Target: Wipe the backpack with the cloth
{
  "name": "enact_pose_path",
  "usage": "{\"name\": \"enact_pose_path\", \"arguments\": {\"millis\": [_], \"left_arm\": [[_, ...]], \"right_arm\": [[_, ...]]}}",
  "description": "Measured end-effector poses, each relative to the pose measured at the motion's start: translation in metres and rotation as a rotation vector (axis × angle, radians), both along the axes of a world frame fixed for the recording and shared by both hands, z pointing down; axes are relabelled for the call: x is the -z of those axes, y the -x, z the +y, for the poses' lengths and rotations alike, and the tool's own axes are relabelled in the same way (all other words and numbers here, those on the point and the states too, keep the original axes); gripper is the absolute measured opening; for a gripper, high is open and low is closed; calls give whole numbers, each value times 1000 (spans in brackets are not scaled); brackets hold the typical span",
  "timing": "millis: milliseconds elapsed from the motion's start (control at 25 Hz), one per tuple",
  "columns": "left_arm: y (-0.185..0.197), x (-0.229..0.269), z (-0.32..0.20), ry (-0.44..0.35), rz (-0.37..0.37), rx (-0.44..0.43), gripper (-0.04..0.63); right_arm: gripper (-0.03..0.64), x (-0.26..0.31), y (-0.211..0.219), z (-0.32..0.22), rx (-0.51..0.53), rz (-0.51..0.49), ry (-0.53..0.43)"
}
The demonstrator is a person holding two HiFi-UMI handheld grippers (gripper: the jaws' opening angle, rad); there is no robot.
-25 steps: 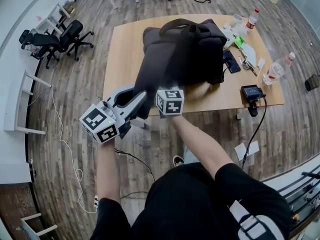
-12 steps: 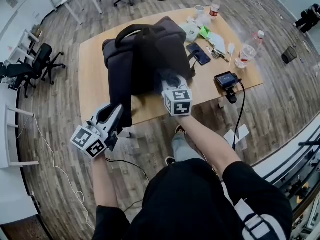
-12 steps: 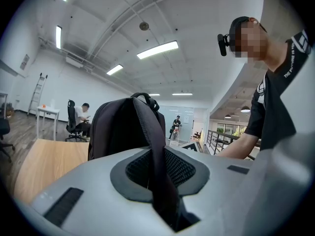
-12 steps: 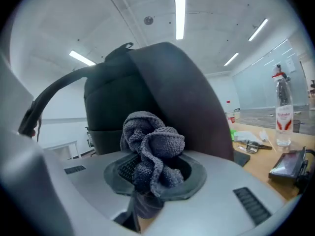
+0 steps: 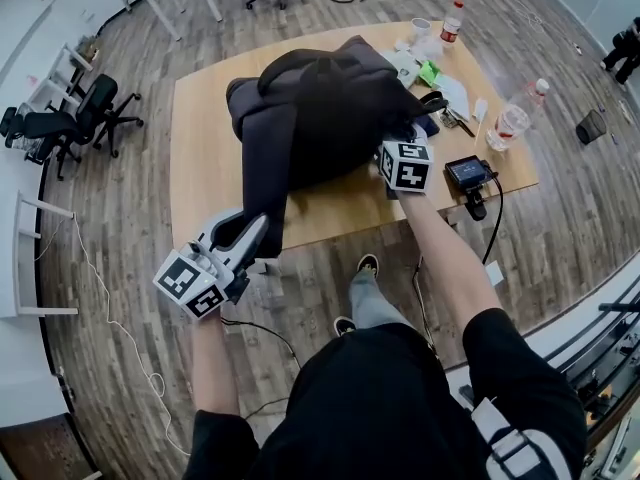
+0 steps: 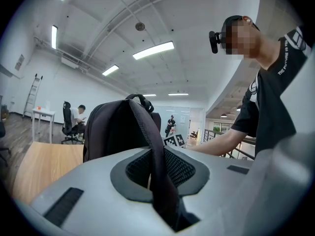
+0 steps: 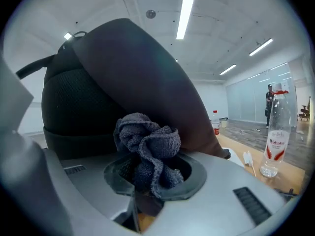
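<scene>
right claw clamped on bunched grey cloth, left claw pinching strap of dark bulky backpack

We note the backpack on the tabletop, its strap reaching over the near edge at left; a bottle stands to its right.

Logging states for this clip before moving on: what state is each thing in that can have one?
backpack: standing on the table.
shoulder strap: stretched out past the table's edge.
left gripper: shut on the shoulder strap.
right gripper: shut on the cloth.
cloth: bunched up, by the backpack's side.
water bottle: upright, cap on.
</scene>
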State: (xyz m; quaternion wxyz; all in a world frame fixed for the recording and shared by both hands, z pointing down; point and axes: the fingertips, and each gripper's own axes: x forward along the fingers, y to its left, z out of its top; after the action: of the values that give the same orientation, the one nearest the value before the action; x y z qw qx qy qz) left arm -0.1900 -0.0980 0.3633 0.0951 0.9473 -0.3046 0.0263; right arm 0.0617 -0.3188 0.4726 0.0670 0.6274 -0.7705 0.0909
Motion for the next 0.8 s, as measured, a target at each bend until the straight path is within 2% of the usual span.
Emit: {"name": "enact_pose_path", "arguments": {"millis": [200, 400, 560, 800], "left_arm": [[3, 4, 4, 9, 14, -11, 75], [4, 4, 3, 9, 14, -7, 75], [4, 3, 3, 6, 28, -11, 75], [14, 17, 4, -13, -13, -19, 75]], "right_arm": [[91, 6, -9, -11, -6, 109, -22], [91, 6, -1, -6, 1, 30, 4], [89, -1, 27, 24, -2, 8, 3], [89, 9, 89, 73, 51, 16, -35]]}}
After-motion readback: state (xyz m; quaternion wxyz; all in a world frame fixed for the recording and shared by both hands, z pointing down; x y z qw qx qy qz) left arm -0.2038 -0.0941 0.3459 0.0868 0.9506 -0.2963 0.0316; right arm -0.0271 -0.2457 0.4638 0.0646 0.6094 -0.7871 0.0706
